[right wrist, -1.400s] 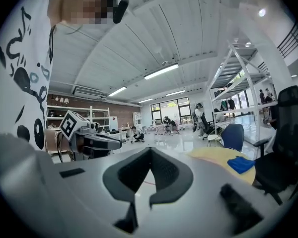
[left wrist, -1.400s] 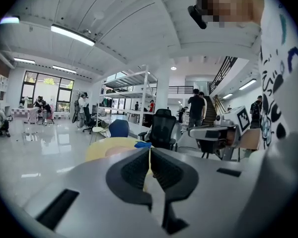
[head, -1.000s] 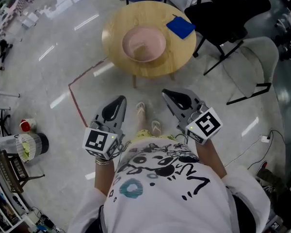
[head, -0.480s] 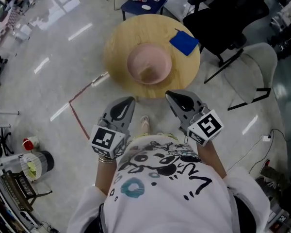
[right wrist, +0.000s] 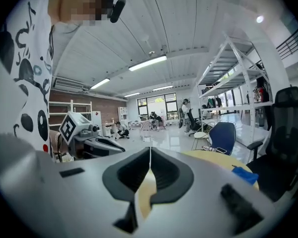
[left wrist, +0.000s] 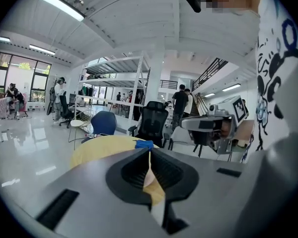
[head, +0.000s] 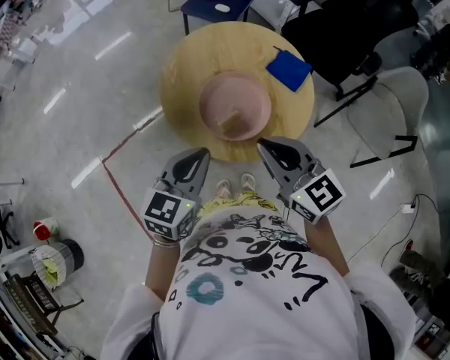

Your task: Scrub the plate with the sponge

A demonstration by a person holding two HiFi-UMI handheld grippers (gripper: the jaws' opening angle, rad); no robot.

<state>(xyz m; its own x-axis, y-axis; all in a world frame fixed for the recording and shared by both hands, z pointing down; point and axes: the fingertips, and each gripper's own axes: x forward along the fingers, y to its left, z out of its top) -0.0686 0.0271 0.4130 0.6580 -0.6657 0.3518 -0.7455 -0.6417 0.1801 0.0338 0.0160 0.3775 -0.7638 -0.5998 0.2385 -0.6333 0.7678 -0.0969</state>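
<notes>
Straight ahead of both grippers in the head view: a round pale wooden table (head: pixel 187 70), with its near rim under the two gripper tips. No telling from above whether either tip touches it.

At the middle of that table: a shallow round pale pink plate (head: pixel 236 102), empty. Sits beyond both tips and roughly between the lines they point along, with its near edge just beside the tip of the right gripper (head: pixel 265 145) as seen from above.

Held low in front of a white printed shirt (head: pixel 255 291): the left gripper (head: pixel 200 154), jaws clenched together with nothing between them. Same for the right one, jaws pressed tip to tip and empty. Both side by side, apart from each other, angled toward the plate.

On the far right part of the tabletop, near the rim: a flat rectangular blue sponge (head: pixel 289 69). Lies beyond and right of the plate, not touching it, and well apart from both grippers, nearer the right one.

Compared with a second ago: then, a strip of bare floor between the gripper tips and the table; now none, with table, plate and sponge all drawn closer. Both sets of jaws shut then as now. Plate and sponge in the same spots on the table.
</notes>
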